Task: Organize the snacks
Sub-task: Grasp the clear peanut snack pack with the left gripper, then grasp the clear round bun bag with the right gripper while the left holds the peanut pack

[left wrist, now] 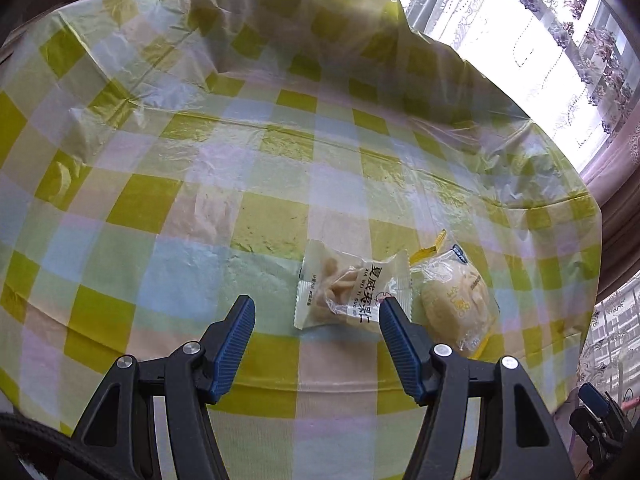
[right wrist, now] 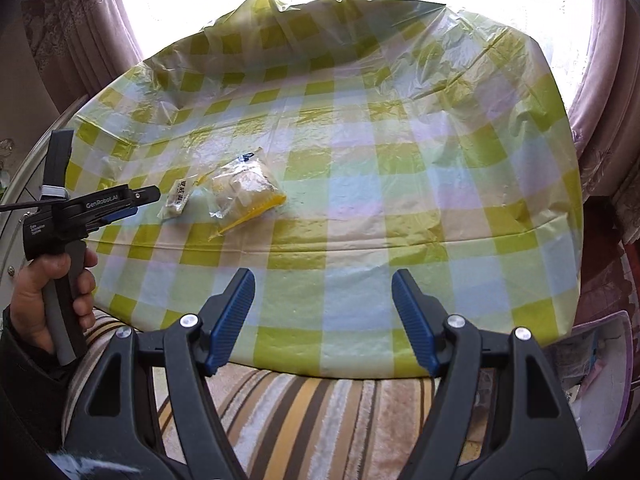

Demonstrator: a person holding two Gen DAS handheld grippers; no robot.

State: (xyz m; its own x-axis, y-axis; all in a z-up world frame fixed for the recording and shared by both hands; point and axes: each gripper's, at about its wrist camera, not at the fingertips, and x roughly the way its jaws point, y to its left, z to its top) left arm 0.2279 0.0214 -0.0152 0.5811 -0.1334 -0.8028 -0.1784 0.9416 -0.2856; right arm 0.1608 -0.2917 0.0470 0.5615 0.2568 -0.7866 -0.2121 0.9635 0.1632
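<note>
Two snack packets lie side by side on the checked tablecloth [left wrist: 200, 208]. A white packet with Chinese print [left wrist: 352, 290] sits just ahead of my open left gripper [left wrist: 316, 306], near its right finger. A clear and yellow packet holding a pale round pastry [left wrist: 458, 300] lies to its right. In the right wrist view the white packet [right wrist: 178, 200] and the yellow packet [right wrist: 244, 192] sit at the table's left, beside the left gripper [right wrist: 132, 204] held in a hand. My right gripper [right wrist: 322, 280] is open and empty above the table's near edge.
The table [right wrist: 380, 160] wears a crinkled yellow, blue and white plastic cloth. Curtains [right wrist: 80, 20] and bright windows stand behind. A striped fabric seat [right wrist: 320, 408] lies below the near table edge. The right gripper's tip [left wrist: 596, 404] shows at the lower right of the left wrist view.
</note>
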